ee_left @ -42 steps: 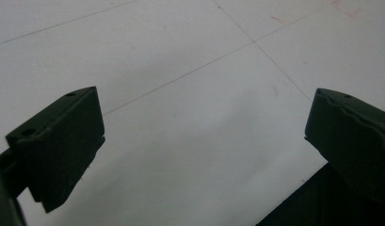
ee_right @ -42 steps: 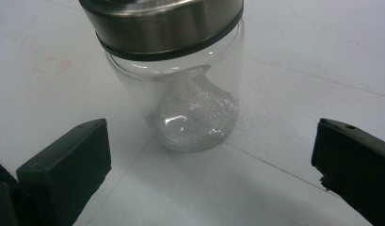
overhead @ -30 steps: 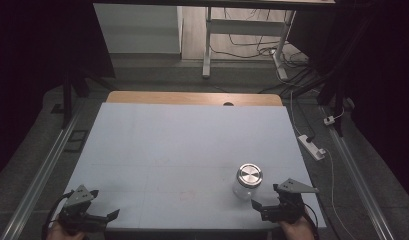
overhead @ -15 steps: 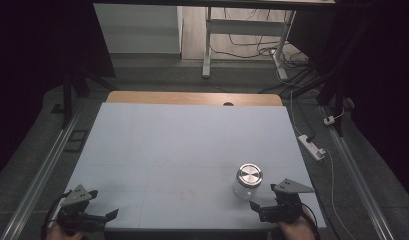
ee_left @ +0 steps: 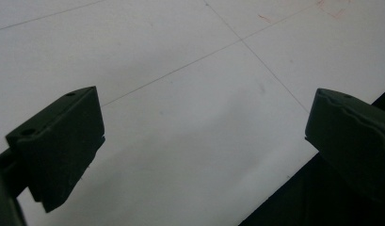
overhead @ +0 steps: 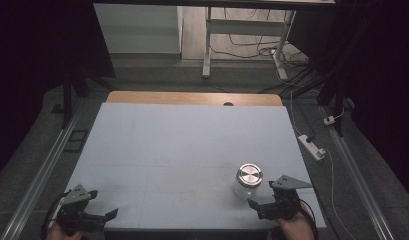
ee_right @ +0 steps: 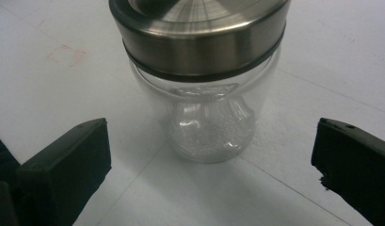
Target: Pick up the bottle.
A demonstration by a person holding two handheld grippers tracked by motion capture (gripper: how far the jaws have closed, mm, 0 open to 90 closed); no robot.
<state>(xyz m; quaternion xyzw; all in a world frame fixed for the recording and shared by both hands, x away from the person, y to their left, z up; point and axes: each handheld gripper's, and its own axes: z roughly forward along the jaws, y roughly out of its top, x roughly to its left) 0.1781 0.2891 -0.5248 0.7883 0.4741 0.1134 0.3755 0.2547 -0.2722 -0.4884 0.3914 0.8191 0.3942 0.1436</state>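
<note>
The glass jar [ee_right: 199, 89] is not yet grasped: it is framed ahead of the right gripper [ee_right: 211, 165], whose jaws are held apart.

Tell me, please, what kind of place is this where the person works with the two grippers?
Probably a lab or workshop bench set up for recording, not a home. A plain white table stands in a dark room, loose cables and a power strip lie on the floor, and one glass jar stands on the table.
</note>
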